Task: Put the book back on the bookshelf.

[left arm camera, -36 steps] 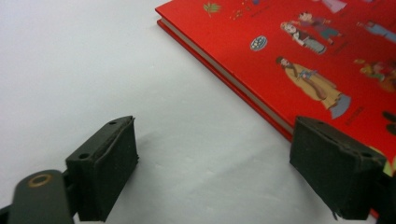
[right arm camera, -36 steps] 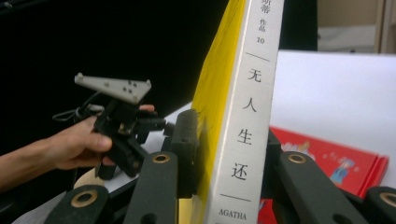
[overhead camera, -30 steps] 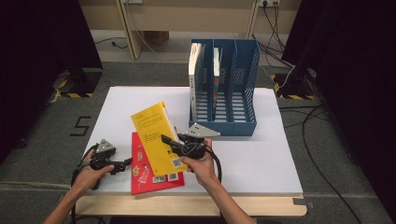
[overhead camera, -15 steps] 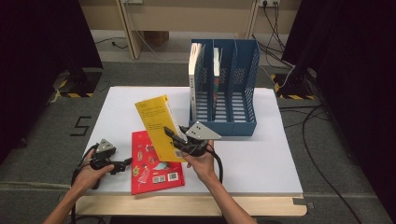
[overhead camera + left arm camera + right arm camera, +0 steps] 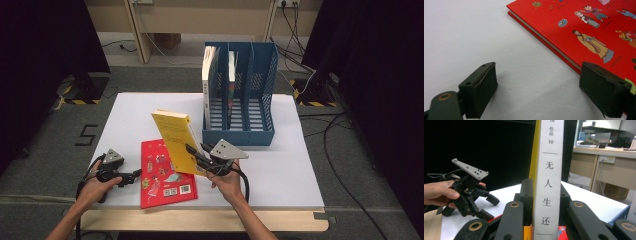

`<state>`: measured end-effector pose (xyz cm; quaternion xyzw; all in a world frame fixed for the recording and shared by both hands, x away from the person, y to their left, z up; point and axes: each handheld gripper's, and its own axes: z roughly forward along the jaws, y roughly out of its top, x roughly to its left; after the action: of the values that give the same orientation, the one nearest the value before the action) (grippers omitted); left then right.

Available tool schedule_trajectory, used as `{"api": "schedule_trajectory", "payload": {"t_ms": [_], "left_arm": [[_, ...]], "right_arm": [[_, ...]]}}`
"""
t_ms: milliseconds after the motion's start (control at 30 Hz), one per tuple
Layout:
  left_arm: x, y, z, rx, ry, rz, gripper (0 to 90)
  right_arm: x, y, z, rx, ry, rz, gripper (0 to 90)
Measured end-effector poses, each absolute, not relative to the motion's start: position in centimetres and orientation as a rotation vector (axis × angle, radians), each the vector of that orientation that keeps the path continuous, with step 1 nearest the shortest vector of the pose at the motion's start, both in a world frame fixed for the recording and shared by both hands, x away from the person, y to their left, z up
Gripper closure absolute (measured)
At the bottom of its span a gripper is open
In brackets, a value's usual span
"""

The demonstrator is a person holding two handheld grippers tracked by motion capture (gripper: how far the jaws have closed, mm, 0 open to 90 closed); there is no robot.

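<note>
On the white bench [image 5: 130, 115] stands the blue file rack [image 5: 239, 131], two books already upright in its left slots. The yellow book [image 5: 176, 140], which lay nearly flat on the red book [image 5: 162, 175] a second ago, is now tilted up off it, near the rack's front. The right gripper [image 5: 196, 155] has its jaws clamped on the spine, so slotting seems next; the left gripper [image 5: 131, 175] rests with jaws wide apart, holding nothing.

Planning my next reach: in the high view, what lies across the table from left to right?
Left hand-held gripper → red book → yellow book → right hand-held gripper → blue file rack.
</note>
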<state>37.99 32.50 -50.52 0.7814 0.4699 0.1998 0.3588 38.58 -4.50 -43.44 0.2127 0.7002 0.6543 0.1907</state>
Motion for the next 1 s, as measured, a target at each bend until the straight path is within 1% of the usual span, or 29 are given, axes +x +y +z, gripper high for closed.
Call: {"api": "schedule_trajectory", "payload": {"t_ms": [467,767,1000], "left_arm": [[37.8,32.6,-50.5,2.023,1.200,0.511,13.6],[37.8,32.6,-50.5,2.023,1.199,0.511,13.6],[37.8,32.6,-50.5,2.023,1.199,0.511,13.6]], "right_arm": [[37.6,-6.8,-43.9,0.564,2.052,1.804,74.8],[36.9,-7.9,-44.2,0.470,2.128,1.788,74.5],[36.7,-8.5,-44.7,0.465,2.149,1.763,71.9]]}}
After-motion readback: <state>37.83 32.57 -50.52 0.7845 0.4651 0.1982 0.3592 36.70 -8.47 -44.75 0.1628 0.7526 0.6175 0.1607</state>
